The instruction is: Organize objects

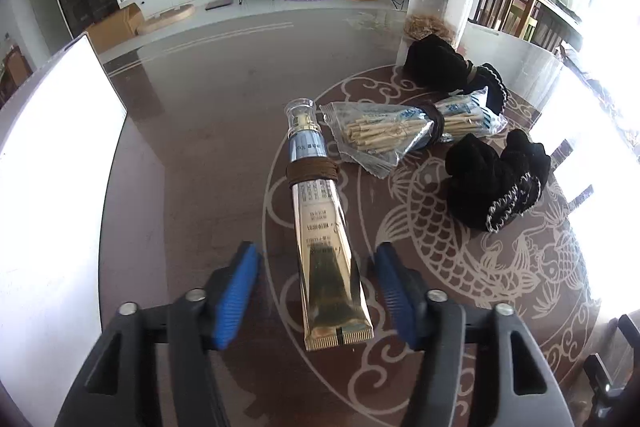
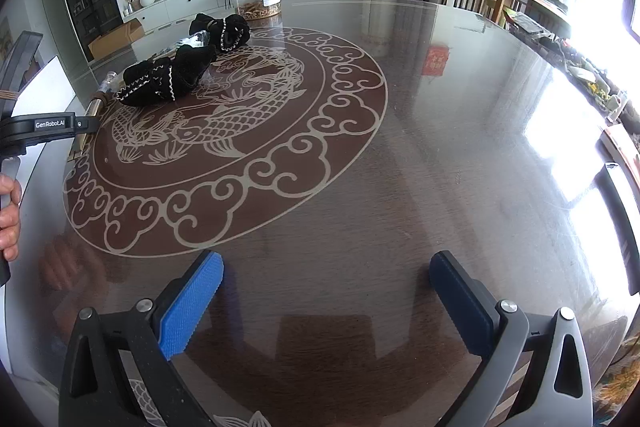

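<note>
Left tongs (image 1: 316, 291): my blue pads sit about half apart, one on each side of the gold tube's flat crimped end. There's a gap on both sides, so I'm not pinching it.

Gold tube (image 1: 320, 239): lying on the worktop (image 1: 208, 115), clear cap pointing away from me, with a brown band (image 1: 313, 173) wound round it just below the blue neck.

Right tongs (image 2: 326, 301): spread wide over bare glass, nothing between the pads and nothing touching them.

Stick packet (image 1: 400, 131): a clear bag of pale sticks just right of the tube's cap, cinched in the middle with a dark band. It's close to the tube, but I can't tell if they touch.

Black cloth bundles: one (image 1: 492, 179) with silvery trim sits right of the packet, and another (image 1: 444, 63) lies behind the packet's far end.

Clear canister (image 1: 440, 3): upright behind the far bundle, with a tangle of tan rubber bands at the bottom.

My left hand (image 2: 10, 215): visible at the edge of the right view, wrapped round the handle.

In the way: nothing sits between my left pads and the tube, the packet is the nearest neighbour.
</note>
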Tool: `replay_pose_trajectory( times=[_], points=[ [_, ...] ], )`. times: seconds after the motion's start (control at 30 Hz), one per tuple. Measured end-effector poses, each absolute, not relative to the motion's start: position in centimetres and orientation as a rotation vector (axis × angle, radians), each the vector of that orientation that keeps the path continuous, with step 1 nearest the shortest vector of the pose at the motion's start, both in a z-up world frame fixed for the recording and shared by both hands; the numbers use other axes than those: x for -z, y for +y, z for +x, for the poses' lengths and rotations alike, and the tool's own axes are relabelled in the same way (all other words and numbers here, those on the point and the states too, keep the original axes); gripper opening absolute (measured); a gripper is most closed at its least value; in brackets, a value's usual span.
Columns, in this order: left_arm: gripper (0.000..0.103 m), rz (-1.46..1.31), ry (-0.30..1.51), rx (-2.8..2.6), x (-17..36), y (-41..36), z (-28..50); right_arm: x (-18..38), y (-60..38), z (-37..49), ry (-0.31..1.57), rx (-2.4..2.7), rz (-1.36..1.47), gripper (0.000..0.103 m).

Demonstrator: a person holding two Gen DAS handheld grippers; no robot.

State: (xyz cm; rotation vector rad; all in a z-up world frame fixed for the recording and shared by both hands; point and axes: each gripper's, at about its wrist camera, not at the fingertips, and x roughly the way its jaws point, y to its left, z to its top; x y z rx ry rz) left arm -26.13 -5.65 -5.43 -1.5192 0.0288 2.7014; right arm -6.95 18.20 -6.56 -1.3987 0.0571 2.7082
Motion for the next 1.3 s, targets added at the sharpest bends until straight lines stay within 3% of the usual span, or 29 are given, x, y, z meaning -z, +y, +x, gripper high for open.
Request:
replay_pose_trajectory(
  times=[0.1,0.17,0.2,0.27,0.3,0.7,0.77,0.8,0.83,0.9,1.3],
  points=[
    [0.078,-1.500,0.044,-2.742,5.7,-5.4,-27.3,6.6,18.2,-7.0,0.058,-2.708,-1.399,0.103],
    [0.080,-1.482,0.017,-2.765,5.9,-5.4,-28.0,6.6,18.2,-7.0,0.058,-2.708,-1.399,0.103],
    [0.075,-1.468,0.007,-2.785,6.0,-5.5,-28.3,6.6,18.2,-7.0,0.058,-2.708,-1.399,0.103],
    [0.030,-1.404,-0.005,-2.837,5.6,-5.5,-28.2,6.6,18.2,-7.0,0.058,-2.708,-1.399,0.103],
    [0.026,-1.409,-0.002,-2.850,5.7,-5.4,-28.3,6.6,18.2,-7.0,0.058,-2.708,-1.399,0.103],
    [0.026,-1.423,-0.012,-2.788,5.6,-4.3,-14.2,6.6,18.2,-7.0,0.058,-2.707,-1.398,0.103],
    [0.032,-1.428,0.025,-2.750,5.6,-3.7,-12.8,6.6,18.2,-7.0,0.058,-2.707,-1.398,0.103],
    [0.049,-1.427,0.036,-2.727,5.6,-3.6,-12.4,6.6,18.2,-7.0,0.058,-2.706,-1.398,0.103],
    [0.074,-1.428,0.048,-2.712,5.8,-3.6,-12.2,6.6,18.2,-7.0,0.058,-2.706,-1.398,0.103],
    [0.103,-1.450,0.064,-2.715,6.6,-3.6,-12.0,6.6,18.2,-6.9,0.059,-2.707,-1.398,0.103],
    [0.103,-1.439,0.086,-2.703,6.6,-3.9,-11.7,6.6,18.2,-6.9,0.055,-2.708,-1.398,0.103]
  ],
)
